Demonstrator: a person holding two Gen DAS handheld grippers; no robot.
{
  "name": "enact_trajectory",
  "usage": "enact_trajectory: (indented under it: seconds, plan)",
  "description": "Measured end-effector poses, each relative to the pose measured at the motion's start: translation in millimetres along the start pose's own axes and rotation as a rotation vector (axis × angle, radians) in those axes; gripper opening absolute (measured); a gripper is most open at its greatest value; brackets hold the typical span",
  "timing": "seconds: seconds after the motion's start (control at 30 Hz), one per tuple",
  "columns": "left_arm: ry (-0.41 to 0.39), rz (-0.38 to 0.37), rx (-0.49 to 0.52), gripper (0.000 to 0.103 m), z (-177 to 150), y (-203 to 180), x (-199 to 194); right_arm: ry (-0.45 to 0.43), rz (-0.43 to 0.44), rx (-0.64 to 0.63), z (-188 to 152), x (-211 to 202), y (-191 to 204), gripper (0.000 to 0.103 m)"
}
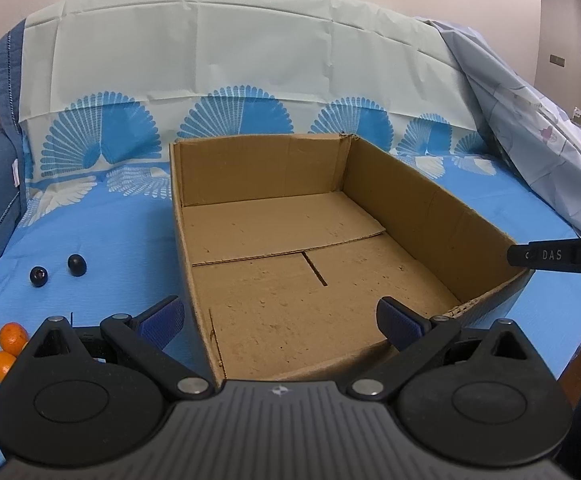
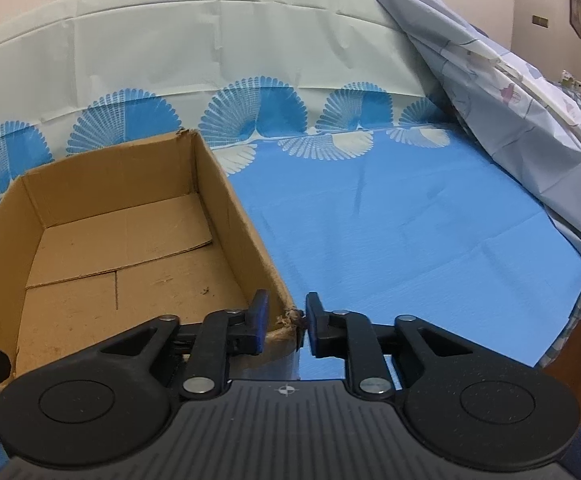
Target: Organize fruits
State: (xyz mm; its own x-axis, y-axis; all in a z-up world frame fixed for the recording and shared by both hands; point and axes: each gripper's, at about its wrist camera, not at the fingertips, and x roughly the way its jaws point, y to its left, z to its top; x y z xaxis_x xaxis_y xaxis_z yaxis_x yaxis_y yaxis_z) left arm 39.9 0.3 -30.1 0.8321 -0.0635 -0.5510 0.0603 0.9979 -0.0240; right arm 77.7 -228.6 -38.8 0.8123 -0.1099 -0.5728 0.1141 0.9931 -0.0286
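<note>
An empty cardboard box [image 1: 430,208] lies open on the blue cloth. Left of it lie two small dark round fruits [image 1: 38,276] [image 1: 77,265] and, nearer, two oranges [image 1: 12,336] [image 1: 3,365], partly hidden by my gripper. My left gripper [image 1: 280,322] is wide open and holds nothing; it hangs over the box's near left wall, one finger outside and one inside. My right gripper [image 2: 286,318] straddles the near right corner of the box [image 2: 226,216], jaws narrow, with a thin gap at the outer finger [image 2: 316,320]. Its finger also shows in the left wrist view [image 1: 550,258].
The blue cloth [image 2: 410,220] with a fan pattern covers the surface and rises up a backrest behind the box. A pale crumpled sheet [image 2: 530,128] is heaped at the right. The surface's right edge [image 2: 570,320] drops off close by.
</note>
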Motion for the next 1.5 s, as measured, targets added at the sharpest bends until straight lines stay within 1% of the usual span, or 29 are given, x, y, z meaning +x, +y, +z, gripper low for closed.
enact_trajectory:
  seconds: [0.17, 0.3, 0.4, 0.47, 0.5, 0.53, 0.57, 0.6, 0.63, 0.7, 0.73, 0.8, 0.93, 1.03, 1.07, 1.13, 1.17, 1.2, 1.27, 1.3, 1.37, 1.47, 1.5]
  plan:
    - [-0.037, 0.011, 0.024, 0.103, -1.7, -4.7, -8.2, -0.043, -0.003, 0.001, 0.5, -7.5, -3.1, 0.023]
    - [-0.088, 0.008, 0.047, 0.103, -2.5, -9.4, -19.4, -0.076, -0.017, -0.026, 0.4, -14.3, 2.2, 0.023]
    - [-0.120, 0.002, 0.072, 0.102, -2.7, -13.1, -28.3, -0.116, -0.019, -0.056, -2.4, -22.1, 7.8, 0.030]
    - [-0.134, -0.002, 0.084, 0.102, -3.1, -14.5, -32.8, -0.144, -0.012, -0.071, -3.0, -27.9, 10.9, 0.039]
    - [-0.139, -0.007, 0.088, 0.100, -3.4, -15.1, -34.8, -0.155, -0.007, -0.078, -2.9, -30.1, 12.8, 0.041]
    - [-0.142, -0.015, 0.092, 0.098, -3.2, -15.2, -36.6, -0.165, 0.000, -0.084, -3.3, -32.6, 14.8, 0.043]
    - [-0.141, -0.025, 0.095, 0.094, -3.2, -15.4, -38.0, -0.172, 0.007, -0.088, -3.6, -34.7, 16.8, 0.045]
    - [-0.141, -0.036, 0.101, 0.086, -3.4, -15.5, -39.8, -0.178, 0.014, -0.091, -3.1, -36.3, 18.7, 0.048]
    - [-0.144, -0.040, 0.107, 0.082, -4.3, -15.9, -42.2, -0.183, 0.021, -0.093, -3.0, -38.1, 20.1, 0.049]
    - [-0.147, -0.052, 0.117, 0.065, -4.8, -14.9, -45.8, -0.188, 0.032, -0.097, -2.6, -41.3, 23.0, 0.049]
    - [-0.144, -0.061, 0.115, 0.061, -5.1, -13.4, -47.2, -0.191, 0.037, -0.097, -2.6, -43.3, 25.0, 0.049]
    - [-0.133, -0.082, 0.109, 0.050, -5.3, -9.5, -49.9, -0.192, 0.049, -0.097, -2.1, -45.7, 28.4, 0.049]
    - [-0.097, -0.137, 0.094, 0.041, -1.0, 4.0, -57.8, -0.194, 0.069, -0.099, -0.1, -49.9, 38.2, 0.049]
    - [-0.083, -0.181, 0.163, 0.040, 15.6, 20.2, -67.2, -0.193, 0.091, -0.093, 0.6, -52.9, 46.5, 0.049]
    - [-0.077, -0.198, 0.194, 0.040, 22.7, 27.0, -70.8, -0.194, 0.105, -0.091, 0.5, -54.4, 49.9, 0.049]
    - [-0.073, -0.199, 0.262, 0.040, 34.1, 43.9, -79.8, -0.203, 0.140, -0.099, 1.3, -58.1, 59.9, 0.047]
    - [-0.068, -0.188, 0.286, 0.040, 38.0, 54.3, -83.7, -0.213, 0.159, -0.106, 1.7, -60.7, 65.6, 0.042]
    - [-0.064, -0.167, 0.303, 0.040, 40.3, 68.1, -88.9, -0.233, 0.173, -0.111, 1.7, -64.5, 71.9, 0.038]
    - [-0.054, -0.146, 0.308, 0.040, 38.9, 93.0, -96.8, -0.278, 0.198, -0.127, 1.8, -72.2, 85.7, 0.021]
    - [-0.033, -0.142, 0.289, 0.040, 35.6, 110.2, -99.2, -0.294, 0.221, -0.142, 1.4, -75.4, 92.9, 0.019]
    - [0.016, -0.128, 0.231, 0.039, 24.1, 137.8, -99.0, -0.314, 0.283, -0.169, 1.1, -81.6, 107.8, 0.019]
    - [0.084, -0.099, 0.115, 0.039, 3.8, 169.1, -89.9, -0.297, 0.398, -0.218, -2.0, -84.9, 133.1, 0.019]
    - [0.093, -0.087, 0.069, 0.039, -2.6, 178.2, -87.4, -0.287, 0.436, -0.236, -3.0, -85.0, 143.1, 0.019]
